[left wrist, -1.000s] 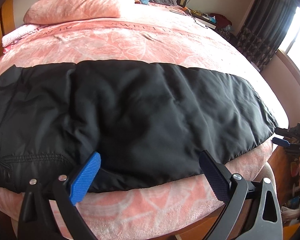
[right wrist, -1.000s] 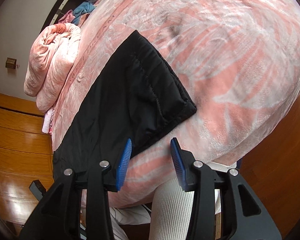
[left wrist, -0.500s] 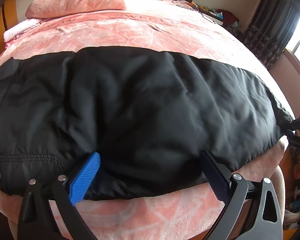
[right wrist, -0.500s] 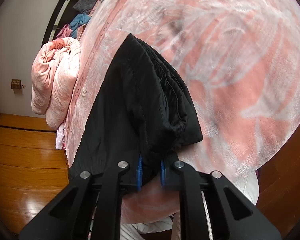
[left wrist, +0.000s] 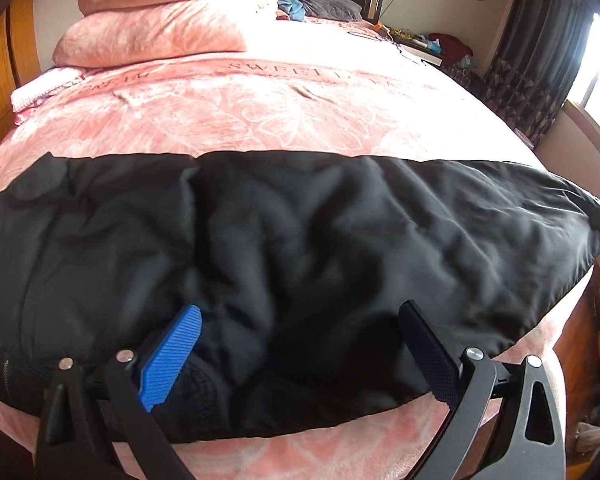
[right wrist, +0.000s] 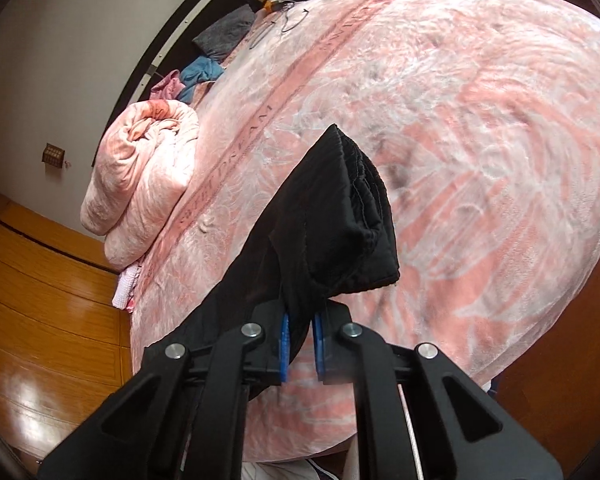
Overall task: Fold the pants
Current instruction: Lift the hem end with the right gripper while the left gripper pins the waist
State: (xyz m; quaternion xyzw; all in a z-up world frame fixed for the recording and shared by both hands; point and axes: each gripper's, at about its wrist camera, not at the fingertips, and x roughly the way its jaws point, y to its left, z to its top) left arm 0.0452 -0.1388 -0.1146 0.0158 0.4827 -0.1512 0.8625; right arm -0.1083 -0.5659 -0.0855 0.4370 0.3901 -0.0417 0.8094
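Black padded nylon pants point(left wrist: 300, 248) lie unfolded lengthwise, right gripper point(right wrist: 300, 338) fingers clenched on the cuff, left gripper point(left wrist: 300, 344) fingers spread over the near edge.

A lived-in home bedroom: a wide bed under a plush pink floral blanket point(left wrist: 300, 112), a folded pink quilt point(left wrist: 164, 28) stacked at its head, dark patterned curtains point(left wrist: 540, 60) beside a bright window, orange wooden wardrobe panels point(right wrist: 48, 280).
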